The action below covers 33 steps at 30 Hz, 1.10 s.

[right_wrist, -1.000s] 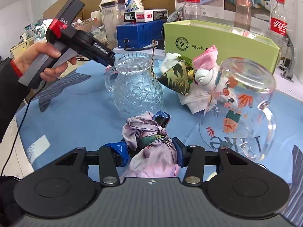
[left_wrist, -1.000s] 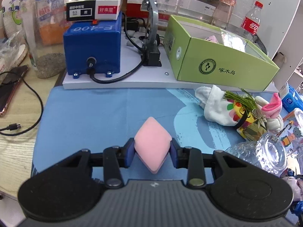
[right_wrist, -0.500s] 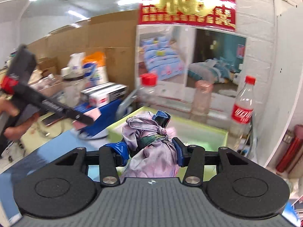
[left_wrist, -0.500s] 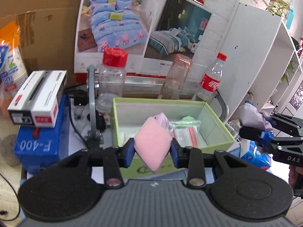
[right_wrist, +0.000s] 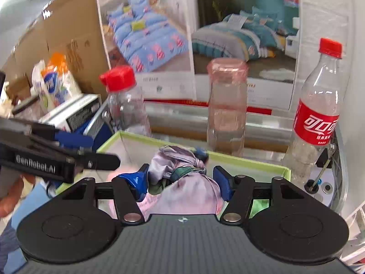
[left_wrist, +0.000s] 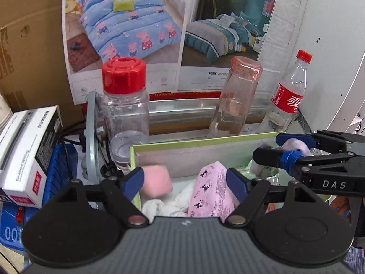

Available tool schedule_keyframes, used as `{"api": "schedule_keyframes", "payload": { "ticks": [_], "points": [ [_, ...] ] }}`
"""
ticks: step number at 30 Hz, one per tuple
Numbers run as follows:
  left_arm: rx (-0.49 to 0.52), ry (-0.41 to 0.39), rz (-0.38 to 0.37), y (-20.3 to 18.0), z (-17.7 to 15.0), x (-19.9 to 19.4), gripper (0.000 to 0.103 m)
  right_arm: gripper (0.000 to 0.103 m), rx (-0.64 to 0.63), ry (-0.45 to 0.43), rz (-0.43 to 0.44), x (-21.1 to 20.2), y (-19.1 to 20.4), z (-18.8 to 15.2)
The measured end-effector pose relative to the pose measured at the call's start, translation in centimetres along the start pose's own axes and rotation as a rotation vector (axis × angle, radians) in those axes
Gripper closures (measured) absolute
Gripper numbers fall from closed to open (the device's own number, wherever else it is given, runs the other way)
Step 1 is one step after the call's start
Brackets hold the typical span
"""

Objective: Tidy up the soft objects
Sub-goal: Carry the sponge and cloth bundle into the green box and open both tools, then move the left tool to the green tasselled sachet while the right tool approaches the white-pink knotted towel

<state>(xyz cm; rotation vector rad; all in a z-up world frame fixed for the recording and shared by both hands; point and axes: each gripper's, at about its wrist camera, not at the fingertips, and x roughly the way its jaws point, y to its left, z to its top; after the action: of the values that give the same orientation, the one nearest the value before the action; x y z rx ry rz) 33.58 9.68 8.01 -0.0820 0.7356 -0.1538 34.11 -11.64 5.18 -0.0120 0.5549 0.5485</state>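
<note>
My left gripper [left_wrist: 184, 180] is open over the green box [left_wrist: 182, 142]. The pink sponge [left_wrist: 156, 181] lies loose beside its left finger, over the box's left side. A pink printed tissue pack [left_wrist: 211, 194] and white cloth [left_wrist: 166, 205] lie in the box. My right gripper [right_wrist: 182, 180] is over the same box [right_wrist: 251, 159], its jaws spread around the lilac knotted cloth bundle [right_wrist: 182, 182]; whether they still press it I cannot tell. It also shows in the left wrist view [left_wrist: 294, 146], at the box's right end.
Behind the box stand a red-capped clear jar [left_wrist: 124, 114], a pink-topped glass bottle [left_wrist: 235, 98] and a cola bottle [left_wrist: 288, 96]. A white carton [left_wrist: 27, 155] on a blue device [left_wrist: 13, 223] is to the left. A white shelf wall [left_wrist: 330, 57] is right.
Both grippers moved forward and down over the green box. The left gripper opened and let go of the pink sponge. The right gripper's jaws widened around the bundle.
</note>
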Motion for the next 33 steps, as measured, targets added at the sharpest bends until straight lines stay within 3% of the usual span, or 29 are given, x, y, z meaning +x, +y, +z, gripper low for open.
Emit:
{"api": "schedule_keyframes", "payload": {
  "ticks": [10,17,26,33],
  "points": [
    [-0.039,0.003,-0.007,0.7,-2.1,-3.1,0.023,0.049,-0.011,-0.001,-0.010,-2.3,0.5,-0.9],
    [-0.051,0.029,0.006,1.3,-7.3,-6.3,0.021,0.045,-0.001,0.029,-0.019,-6.3,1.3,-4.0],
    [-0.108,0.134,0.028,2.9,-14.5,-6.4,0.019,0.043,-0.025,0.107,-0.014,-9.2,2.9,-8.7],
    [-0.157,0.144,0.036,4.3,-16.4,-7.6,0.018,0.042,-0.156,0.187,0.051,-9.8,6.5,-10.3]
  ]
}}
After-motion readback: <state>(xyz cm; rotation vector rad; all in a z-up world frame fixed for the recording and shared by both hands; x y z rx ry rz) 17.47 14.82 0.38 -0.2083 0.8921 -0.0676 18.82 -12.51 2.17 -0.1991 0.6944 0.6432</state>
